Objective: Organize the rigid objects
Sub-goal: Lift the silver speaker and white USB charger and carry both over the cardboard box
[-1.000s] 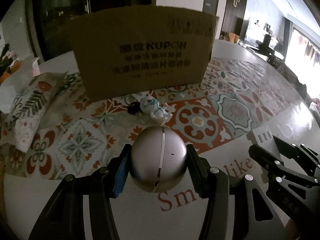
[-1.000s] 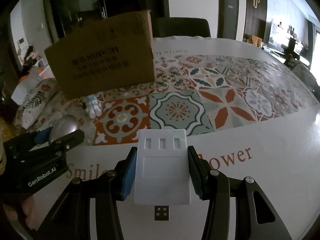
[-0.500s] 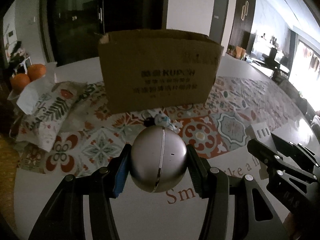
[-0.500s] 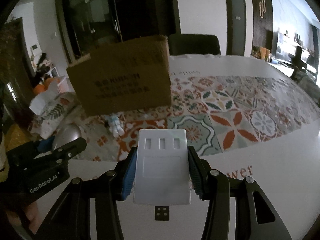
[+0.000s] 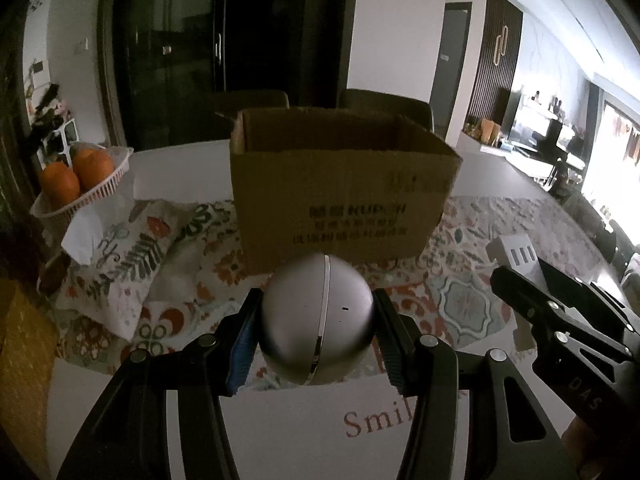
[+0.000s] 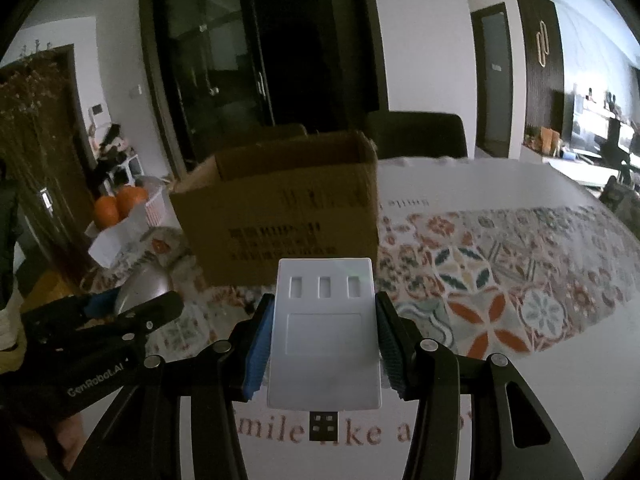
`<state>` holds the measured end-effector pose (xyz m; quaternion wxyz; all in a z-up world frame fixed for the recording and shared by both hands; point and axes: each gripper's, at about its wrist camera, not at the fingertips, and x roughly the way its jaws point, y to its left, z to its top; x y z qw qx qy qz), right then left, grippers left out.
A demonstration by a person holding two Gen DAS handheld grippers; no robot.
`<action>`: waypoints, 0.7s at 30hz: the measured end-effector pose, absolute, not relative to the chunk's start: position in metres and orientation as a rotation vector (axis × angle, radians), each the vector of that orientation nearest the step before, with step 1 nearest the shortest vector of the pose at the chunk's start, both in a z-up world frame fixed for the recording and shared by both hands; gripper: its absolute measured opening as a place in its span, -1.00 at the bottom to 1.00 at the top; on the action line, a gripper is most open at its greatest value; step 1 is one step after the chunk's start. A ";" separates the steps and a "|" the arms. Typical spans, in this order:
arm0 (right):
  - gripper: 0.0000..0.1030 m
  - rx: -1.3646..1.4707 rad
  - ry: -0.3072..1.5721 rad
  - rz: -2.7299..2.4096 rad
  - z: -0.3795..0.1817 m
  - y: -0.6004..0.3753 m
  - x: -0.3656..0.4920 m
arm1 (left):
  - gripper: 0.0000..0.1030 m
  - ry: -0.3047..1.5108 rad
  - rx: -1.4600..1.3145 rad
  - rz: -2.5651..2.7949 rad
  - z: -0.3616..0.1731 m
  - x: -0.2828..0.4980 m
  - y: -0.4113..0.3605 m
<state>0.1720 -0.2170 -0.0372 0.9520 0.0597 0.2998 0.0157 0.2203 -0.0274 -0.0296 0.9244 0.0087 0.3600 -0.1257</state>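
My left gripper is shut on a silver ball-shaped device and holds it above the table, in front of an open cardboard box. My right gripper is shut on a flat white USB adapter with three slots, also held above the table. The box stands ahead and slightly left in the right wrist view. The right gripper and its adapter show at the right of the left wrist view. The left gripper with the ball shows at the left of the right wrist view.
A white basket with oranges stands at the back left, beside a floral cushion. A patterned tablecloth covers the table. Dark chairs stand behind the box.
Both grippers have risen with their objects, so the box's open top now shows. The small toy figure in front of the box is now hidden behind the ball.
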 end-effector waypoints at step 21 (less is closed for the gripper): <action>-0.05 0.070 0.477 0.073 0.021 -0.212 0.214 | 0.03 0.666 -0.006 -0.257 0.025 0.262 -0.029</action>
